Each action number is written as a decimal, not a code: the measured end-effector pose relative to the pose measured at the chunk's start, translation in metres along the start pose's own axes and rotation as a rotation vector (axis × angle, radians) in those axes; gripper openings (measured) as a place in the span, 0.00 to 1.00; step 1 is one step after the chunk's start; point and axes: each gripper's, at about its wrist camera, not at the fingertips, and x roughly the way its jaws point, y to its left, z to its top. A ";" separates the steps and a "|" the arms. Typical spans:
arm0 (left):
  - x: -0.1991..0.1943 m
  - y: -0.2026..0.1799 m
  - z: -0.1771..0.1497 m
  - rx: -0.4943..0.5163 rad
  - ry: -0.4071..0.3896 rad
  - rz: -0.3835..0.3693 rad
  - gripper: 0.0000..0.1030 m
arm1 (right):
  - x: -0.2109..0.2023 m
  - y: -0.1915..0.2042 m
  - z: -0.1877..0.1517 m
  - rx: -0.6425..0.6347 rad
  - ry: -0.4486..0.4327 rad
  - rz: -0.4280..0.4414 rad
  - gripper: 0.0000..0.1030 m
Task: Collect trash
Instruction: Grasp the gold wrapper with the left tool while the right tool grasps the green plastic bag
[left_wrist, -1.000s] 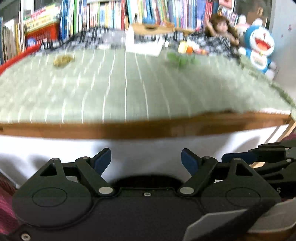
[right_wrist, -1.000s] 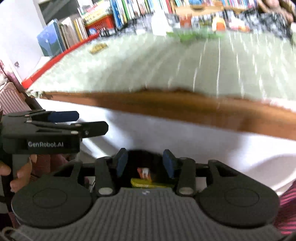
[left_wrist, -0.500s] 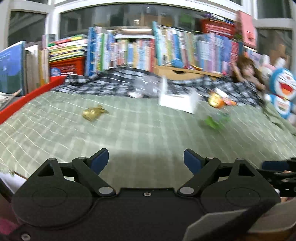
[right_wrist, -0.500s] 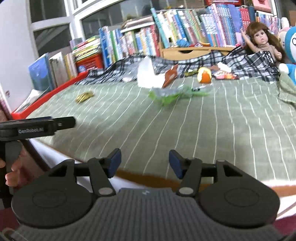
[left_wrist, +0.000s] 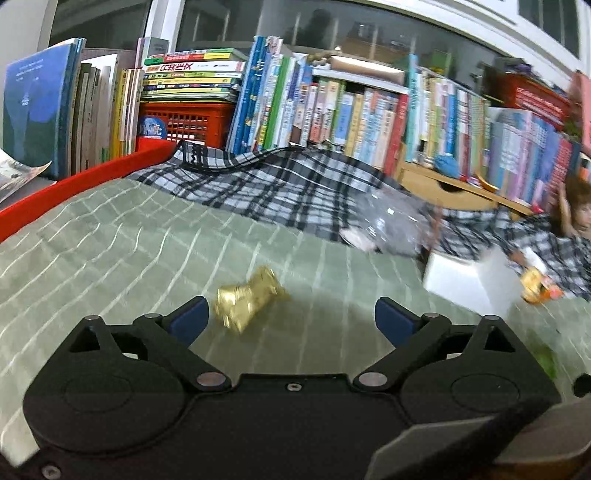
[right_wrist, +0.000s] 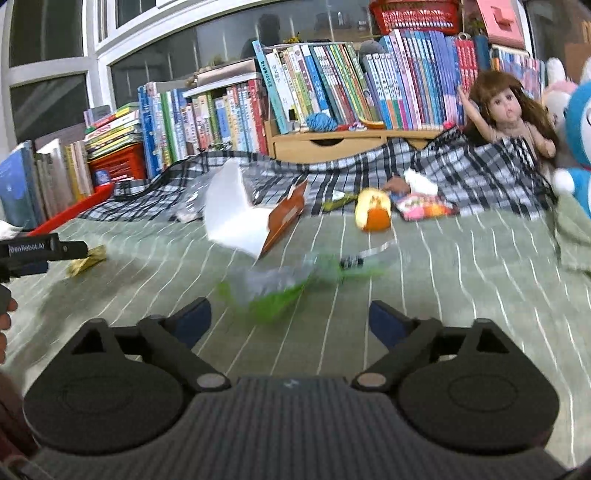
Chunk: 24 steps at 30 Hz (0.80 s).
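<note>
Trash lies on a green striped bed sheet (left_wrist: 122, 251). A crumpled gold wrapper (left_wrist: 247, 302) rests just beyond my left gripper (left_wrist: 291, 319), close to the left fingertip; the jaws are opening and nothing is held. A green and clear plastic wrapper (right_wrist: 273, 291) lies right in front of my right gripper (right_wrist: 290, 321), whose jaws are also opening with nothing in them. Farther back are a torn white carton (right_wrist: 236, 218), an orange peel (right_wrist: 373, 210) and a pink snack packet (right_wrist: 424, 210). The gold wrapper (right_wrist: 86, 258) and left gripper (right_wrist: 33, 251) show at the right wrist view's left edge.
A plaid blanket (left_wrist: 280, 184) with a clear plastic bag (left_wrist: 395, 225) lies bunched at the back. Behind it stand rows of books (right_wrist: 314, 88), a red crate (left_wrist: 184, 122) and a wooden drawer box (right_wrist: 332, 142). A doll (right_wrist: 509, 114) and blue plush (right_wrist: 580, 122) sit at far right.
Both grippers came up from the bed's wooden edge and forward over the sheet. The gold wrapper and the green wrapper now lie close before the jaws. Both jaws stand wider, the right much more.
</note>
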 end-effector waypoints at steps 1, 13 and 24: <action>0.011 0.001 0.005 0.016 0.003 0.017 0.94 | 0.007 0.000 0.003 -0.007 -0.003 -0.002 0.99; 0.058 0.004 0.006 0.151 0.059 0.065 0.94 | 0.075 -0.013 0.025 0.022 0.035 0.045 1.00; 0.066 0.007 -0.004 0.109 0.130 -0.005 0.74 | 0.081 -0.007 0.022 -0.010 0.077 0.008 0.88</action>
